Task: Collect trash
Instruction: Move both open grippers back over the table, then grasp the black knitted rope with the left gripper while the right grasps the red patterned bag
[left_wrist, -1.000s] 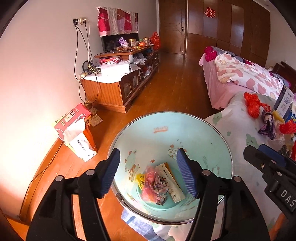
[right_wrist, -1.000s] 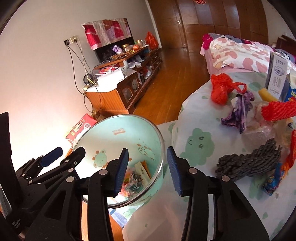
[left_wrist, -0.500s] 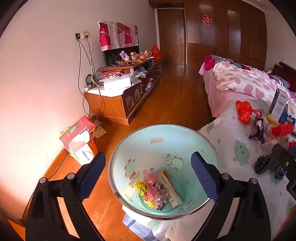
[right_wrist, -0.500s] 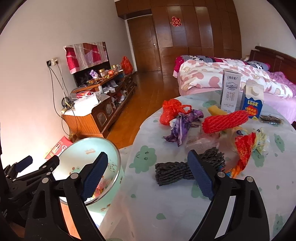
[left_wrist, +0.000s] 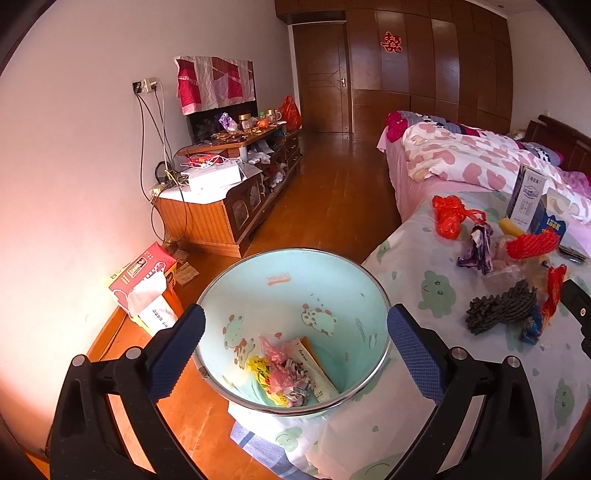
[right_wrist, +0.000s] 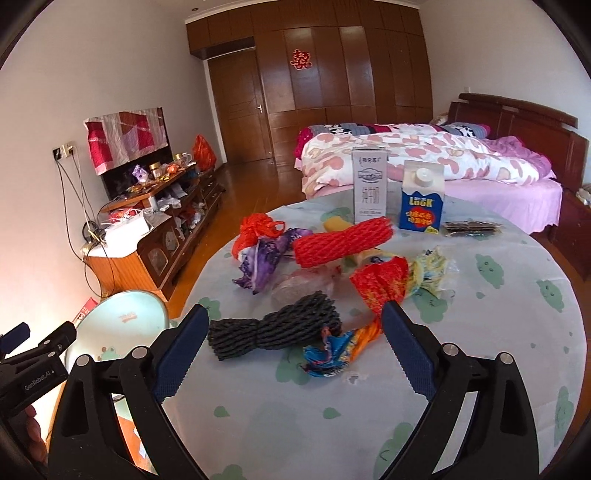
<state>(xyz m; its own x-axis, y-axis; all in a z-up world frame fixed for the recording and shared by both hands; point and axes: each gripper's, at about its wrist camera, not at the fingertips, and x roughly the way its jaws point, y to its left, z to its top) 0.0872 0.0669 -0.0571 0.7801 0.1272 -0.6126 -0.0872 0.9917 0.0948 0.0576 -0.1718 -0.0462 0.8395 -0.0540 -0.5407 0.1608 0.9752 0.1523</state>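
A pale green trash bin (left_wrist: 295, 291) stands beside the table and holds several wrappers (left_wrist: 291, 373). My left gripper (left_wrist: 295, 354) is open and empty above its mouth. The bin also shows in the right wrist view (right_wrist: 122, 317) at lower left. My right gripper (right_wrist: 291, 350) is open and empty over the table, just short of a black foam net (right_wrist: 273, 328) and a blue-orange wrapper (right_wrist: 336, 350). Further back lie a red foam net (right_wrist: 343, 240), a red-yellow wrapper (right_wrist: 384, 284), a purple wrapper (right_wrist: 262, 262) and a red plastic bag (right_wrist: 255, 229).
Two cartons, white (right_wrist: 369, 188) and blue (right_wrist: 423, 199), stand at the table's far side on the green-print cloth (right_wrist: 480, 332). A bed (right_wrist: 424, 155) lies behind. A cluttered wooden cabinet (left_wrist: 225, 195) lines the left wall, with a tissue box (left_wrist: 144, 273) on the floor.
Both grippers have opened wide. The left one has drawn back from the bin. The right one has swung from the bin to the trash on the table.
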